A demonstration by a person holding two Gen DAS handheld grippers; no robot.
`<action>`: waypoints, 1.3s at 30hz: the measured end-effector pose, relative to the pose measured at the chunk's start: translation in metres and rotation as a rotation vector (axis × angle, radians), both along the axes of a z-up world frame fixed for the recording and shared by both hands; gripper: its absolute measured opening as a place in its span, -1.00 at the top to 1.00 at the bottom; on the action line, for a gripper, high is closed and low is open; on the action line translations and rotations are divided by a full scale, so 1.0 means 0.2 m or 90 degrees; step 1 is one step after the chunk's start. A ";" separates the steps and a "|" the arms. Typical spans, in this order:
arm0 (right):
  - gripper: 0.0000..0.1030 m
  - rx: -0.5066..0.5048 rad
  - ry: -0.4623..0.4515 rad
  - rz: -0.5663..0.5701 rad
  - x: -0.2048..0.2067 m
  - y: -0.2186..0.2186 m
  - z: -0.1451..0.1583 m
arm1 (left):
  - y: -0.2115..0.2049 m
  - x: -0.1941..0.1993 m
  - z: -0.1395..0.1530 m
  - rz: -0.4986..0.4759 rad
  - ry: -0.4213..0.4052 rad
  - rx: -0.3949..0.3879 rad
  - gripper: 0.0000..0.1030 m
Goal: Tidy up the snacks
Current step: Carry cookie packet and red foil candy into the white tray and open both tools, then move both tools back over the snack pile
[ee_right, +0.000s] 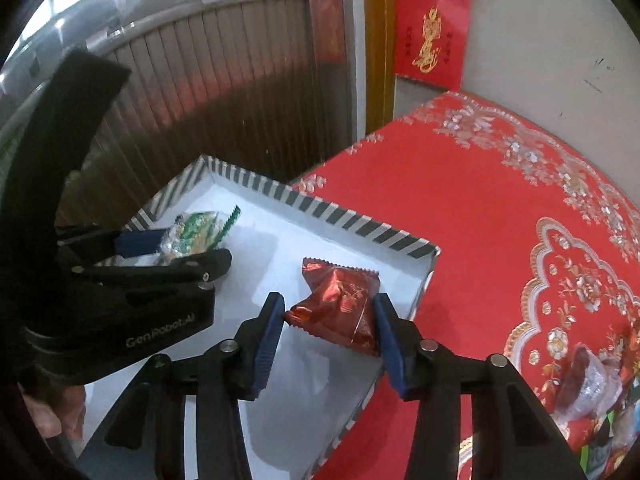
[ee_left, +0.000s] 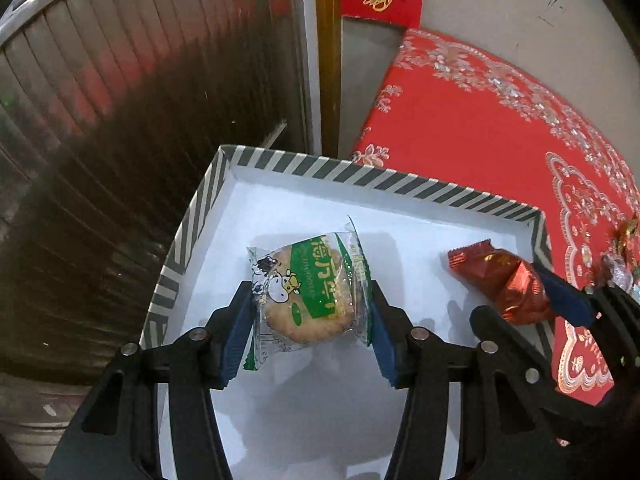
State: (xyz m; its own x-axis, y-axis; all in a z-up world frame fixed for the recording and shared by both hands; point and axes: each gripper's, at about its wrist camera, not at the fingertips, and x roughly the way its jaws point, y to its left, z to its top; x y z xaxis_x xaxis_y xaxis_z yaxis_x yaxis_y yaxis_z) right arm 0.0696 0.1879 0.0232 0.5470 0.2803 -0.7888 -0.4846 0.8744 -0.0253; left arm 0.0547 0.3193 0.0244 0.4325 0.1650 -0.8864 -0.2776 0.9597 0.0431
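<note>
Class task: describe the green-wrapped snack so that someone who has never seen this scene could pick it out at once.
Find the white box with the striped rim beside the red tablecloth. Two snacks hang over it, each in tongs. Yours is the round biscuit in a clear wrapper with a green band and a cartoon cow, unlike the red foil packet.

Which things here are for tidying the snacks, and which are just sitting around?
For the job:
- green-wrapped biscuit, in the left gripper
- red foil snack, in the right gripper
- striped box, white inside
- loose wrapped sweets, probably waiting their turn

Just lying about:
- red tablecloth
- red paper sign on the wall
- ribbed shutter
</note>
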 end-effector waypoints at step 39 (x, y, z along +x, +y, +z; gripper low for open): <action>-0.45 0.099 -0.072 -0.204 -0.76 -1.19 0.29 | -0.98 -0.41 0.34 -0.182 -0.130 -0.009 -0.51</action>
